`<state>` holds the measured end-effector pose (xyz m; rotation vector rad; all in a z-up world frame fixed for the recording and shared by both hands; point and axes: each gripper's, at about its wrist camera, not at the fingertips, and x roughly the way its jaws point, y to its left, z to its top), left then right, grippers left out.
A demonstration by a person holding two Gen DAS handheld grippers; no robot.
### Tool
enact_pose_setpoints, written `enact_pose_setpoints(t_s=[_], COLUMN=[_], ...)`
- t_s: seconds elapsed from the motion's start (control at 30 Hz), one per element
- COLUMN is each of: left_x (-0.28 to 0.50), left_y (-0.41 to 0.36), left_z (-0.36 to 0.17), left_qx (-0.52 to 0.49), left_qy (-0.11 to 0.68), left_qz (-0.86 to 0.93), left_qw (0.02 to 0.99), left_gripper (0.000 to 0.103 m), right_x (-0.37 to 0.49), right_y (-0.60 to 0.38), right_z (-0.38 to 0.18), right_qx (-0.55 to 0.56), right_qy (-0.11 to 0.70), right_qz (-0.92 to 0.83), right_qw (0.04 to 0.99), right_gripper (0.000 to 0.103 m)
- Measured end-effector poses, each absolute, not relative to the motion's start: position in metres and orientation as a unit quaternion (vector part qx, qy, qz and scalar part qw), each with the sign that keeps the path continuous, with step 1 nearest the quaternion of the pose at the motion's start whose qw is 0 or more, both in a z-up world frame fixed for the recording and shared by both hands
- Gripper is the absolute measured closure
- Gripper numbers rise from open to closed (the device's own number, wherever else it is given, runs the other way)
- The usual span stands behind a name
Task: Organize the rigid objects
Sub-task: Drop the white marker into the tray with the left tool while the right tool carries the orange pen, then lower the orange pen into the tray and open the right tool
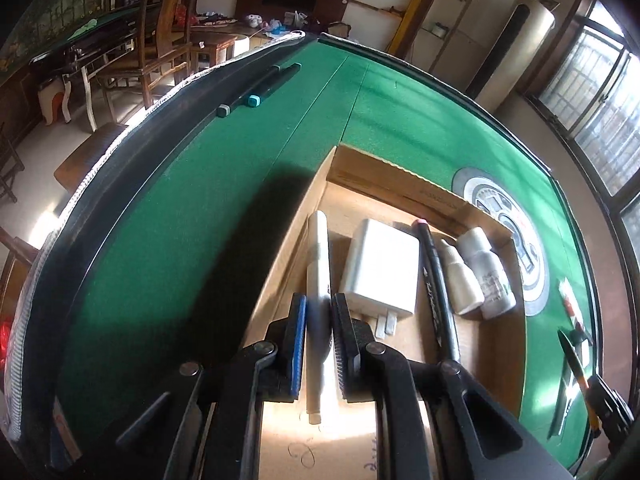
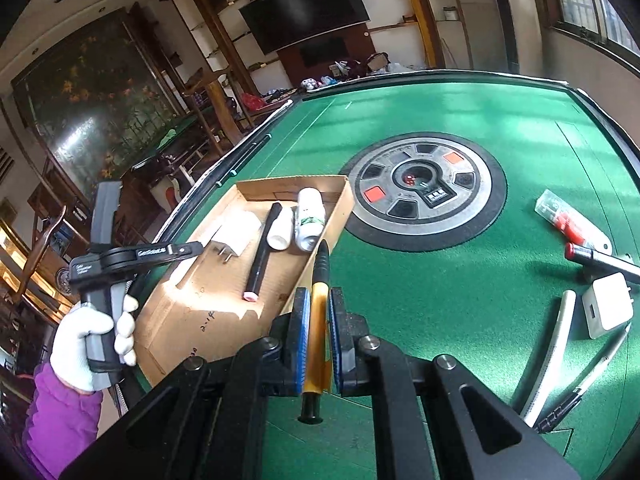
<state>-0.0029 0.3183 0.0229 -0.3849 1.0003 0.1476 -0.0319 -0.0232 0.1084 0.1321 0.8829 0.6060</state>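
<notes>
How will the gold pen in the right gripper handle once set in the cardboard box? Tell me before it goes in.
The gold pen looks stiff: it stays straight while the right gripper clamps only its middle. Its round, glossy barrel will probably roll on the flat floor of the cardboard box until it meets the black marker or a wall. It seems light, and may be slippery.

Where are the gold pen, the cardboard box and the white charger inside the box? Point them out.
gold pen [image 2: 319, 322]: right wrist view, gold barrel between the pads.
cardboard box [image 2: 347, 196]: right wrist view, far right wall.
white charger [image 1: 380, 266]: left wrist view, flat top face.
</notes>
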Motion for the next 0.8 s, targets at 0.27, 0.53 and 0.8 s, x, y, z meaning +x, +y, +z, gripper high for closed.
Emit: enact_pose_setpoints(t_s=[0.27,0.53,0.8], left_x=[-0.02,-0.035,-0.069], left_y=[0.333,0.323,0.346], left_z=[0.016,0.022,0.033], left_qx=[-0.266,-0.279,-0.359], left_qy=[0.437,0.418,0.351], left_qz=[0.047,0.053,0.026], left_qw=[0.858,0.863,0.864], left_gripper=[0.078,0.055,0.047], right_x=[-0.021,0.009,0.017], right_y=[0.018,0.084,0.128], right_z=[0.112,0.092,0.071], right_qx=[0.062,0.072,0.054], right_qy=[0.427,0.468,0.495], right_qz=[0.325,0.344,0.341], right_qw=[0.841,0.811,0.797], right_gripper=[0.094,0.094,0.094])
